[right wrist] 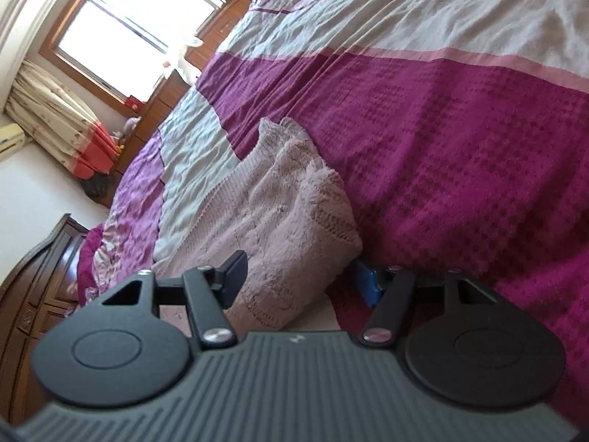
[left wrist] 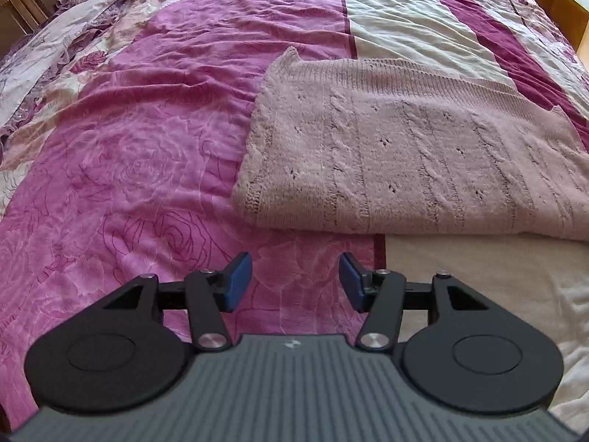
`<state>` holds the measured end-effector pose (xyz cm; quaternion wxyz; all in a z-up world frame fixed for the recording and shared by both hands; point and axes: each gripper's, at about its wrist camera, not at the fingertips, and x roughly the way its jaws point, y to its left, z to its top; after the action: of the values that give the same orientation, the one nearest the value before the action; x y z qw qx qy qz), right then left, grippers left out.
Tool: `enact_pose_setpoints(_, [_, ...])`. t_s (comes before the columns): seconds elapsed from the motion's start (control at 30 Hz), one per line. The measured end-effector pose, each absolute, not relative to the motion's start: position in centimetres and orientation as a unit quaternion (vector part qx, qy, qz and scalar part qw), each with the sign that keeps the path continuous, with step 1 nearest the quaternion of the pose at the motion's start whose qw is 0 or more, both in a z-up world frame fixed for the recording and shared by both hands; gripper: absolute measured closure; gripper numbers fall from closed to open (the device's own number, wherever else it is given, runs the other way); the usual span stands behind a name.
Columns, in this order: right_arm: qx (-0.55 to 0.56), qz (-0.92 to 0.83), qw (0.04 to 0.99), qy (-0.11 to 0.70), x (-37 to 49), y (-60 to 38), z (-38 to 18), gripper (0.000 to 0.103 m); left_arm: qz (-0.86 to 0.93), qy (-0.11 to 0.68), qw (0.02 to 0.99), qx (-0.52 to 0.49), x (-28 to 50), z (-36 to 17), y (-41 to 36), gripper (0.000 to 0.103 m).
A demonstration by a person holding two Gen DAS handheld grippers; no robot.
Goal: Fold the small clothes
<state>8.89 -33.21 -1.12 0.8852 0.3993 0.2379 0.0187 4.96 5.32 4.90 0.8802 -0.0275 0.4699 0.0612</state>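
Lying part-folded at two o'clock, the sweater (left wrist: 405, 154) awaits another fold; left gripper (left wrist: 295, 281) released, right gripper (right wrist: 300, 278) gaping astride its edge.

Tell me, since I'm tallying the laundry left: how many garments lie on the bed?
1. A pale pink knitted sweater lies on the bedspread, ahead of the open left gripper; its edge sits between the right gripper's open fingers. Others may lie outside view.

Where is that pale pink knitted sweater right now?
The pale pink knitted sweater lies on the pink-and-cream bedspread, ahead and right of the open left hand-held gripper; its edge sits between the right hand-held gripper's fingers.
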Motion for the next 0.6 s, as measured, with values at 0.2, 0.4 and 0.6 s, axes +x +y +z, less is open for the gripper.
enact_pose_setpoints(0.2, [0.422, 0.013, 0.88, 0.217, 9.0, -33.7, -1.6, 0.04, 0.068, 0.475, 0.877, -0.026, 5.2, 4.7, 5.2, 0.042])
enact_pose_setpoints(0.4, [0.41, -0.018, 0.887, 0.209, 9.9, -32.9, -1.5, 0.04, 0.073, 0.475, 0.876, -0.026, 5.3, 4.6, 5.4, 0.042])
enact_pose_setpoints(0.6, [0.44, -0.02, 0.878, 0.188, 9.8, -33.4, -2.1, 0.04, 0.079, 0.475, 0.876, -0.025, 5.2, 4.6, 5.7, 0.042])
